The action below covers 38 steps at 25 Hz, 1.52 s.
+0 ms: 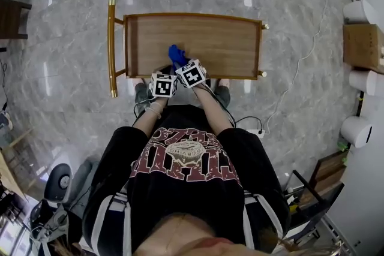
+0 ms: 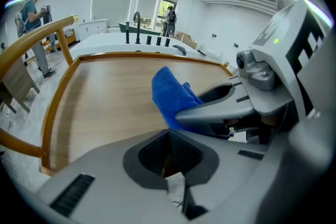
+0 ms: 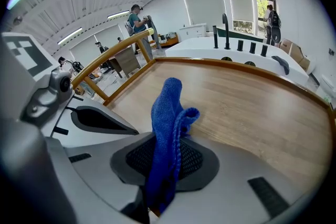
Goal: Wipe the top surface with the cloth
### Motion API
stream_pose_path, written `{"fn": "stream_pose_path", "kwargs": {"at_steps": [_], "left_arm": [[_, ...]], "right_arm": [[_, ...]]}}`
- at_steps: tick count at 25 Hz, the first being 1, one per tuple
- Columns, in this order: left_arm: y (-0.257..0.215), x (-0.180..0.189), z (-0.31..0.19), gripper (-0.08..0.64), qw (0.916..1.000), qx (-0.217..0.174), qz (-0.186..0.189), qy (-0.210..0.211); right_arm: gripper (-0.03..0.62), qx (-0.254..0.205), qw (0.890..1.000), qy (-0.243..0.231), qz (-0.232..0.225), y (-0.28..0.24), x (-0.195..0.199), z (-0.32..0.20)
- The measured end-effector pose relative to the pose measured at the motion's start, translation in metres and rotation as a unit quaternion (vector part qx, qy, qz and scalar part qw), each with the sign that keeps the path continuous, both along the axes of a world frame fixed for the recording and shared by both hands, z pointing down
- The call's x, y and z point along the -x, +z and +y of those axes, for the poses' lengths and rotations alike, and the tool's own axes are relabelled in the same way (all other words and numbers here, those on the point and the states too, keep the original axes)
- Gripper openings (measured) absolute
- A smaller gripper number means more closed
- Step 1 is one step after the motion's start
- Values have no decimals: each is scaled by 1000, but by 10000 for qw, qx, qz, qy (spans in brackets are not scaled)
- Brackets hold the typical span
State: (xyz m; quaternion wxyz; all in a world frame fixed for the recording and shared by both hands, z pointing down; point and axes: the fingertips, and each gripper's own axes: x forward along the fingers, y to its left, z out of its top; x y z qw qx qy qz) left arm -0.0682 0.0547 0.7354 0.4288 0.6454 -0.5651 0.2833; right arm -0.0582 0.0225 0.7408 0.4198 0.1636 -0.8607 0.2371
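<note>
- Cloth point(image 3: 167, 123) is pinched in your right gripper point(image 3: 164, 168), jaws clamped down on the blue fabric, with a loose fold standing up above the pads
- That puts the cloth just over the near edge of the wooden top point(image 1: 198, 39), about midway along it, and as far as I can judge it's not pressed flat on the boards
- Your left gripper point(image 2: 168, 160) sits just beside the right one at that same near edge, jaws together with nothing between them, so it's your spare
- Wooden top looks bare from the near edge to the far side and out to the handle point(image 1: 111, 48) at its left end, so I'd call the wiping barely begun
- To do this stroke well, tip the right gripper down so the fabric, not the grey jaw tips, meets the wood, and let the free fold spread underneath
- Lay long overlapping passes from the handle end across to the opposite end, working from the far side back to the near edge
- Mind the raised rim point(image 1: 259, 51) round the top: run the cloth into the corners, but ease off before the jaws knock it
- One risk: the stand may shift under a push, so your left gripper could brace the near edge
</note>
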Motion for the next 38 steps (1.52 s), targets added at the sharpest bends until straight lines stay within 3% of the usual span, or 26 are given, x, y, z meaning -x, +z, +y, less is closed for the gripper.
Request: {"fn": "stream_pose_path", "kwargs": {"at_steps": [24,38], "left_arm": [[3,-31,-13,48,9998,49,63,182],[-3,-72,-34,48,9973,-64,171,705]], "right_arm": [[89,-84,9973,677,270,4,-74,-29],[89,-84,9918,1214,378,1,-122,-42]]}}
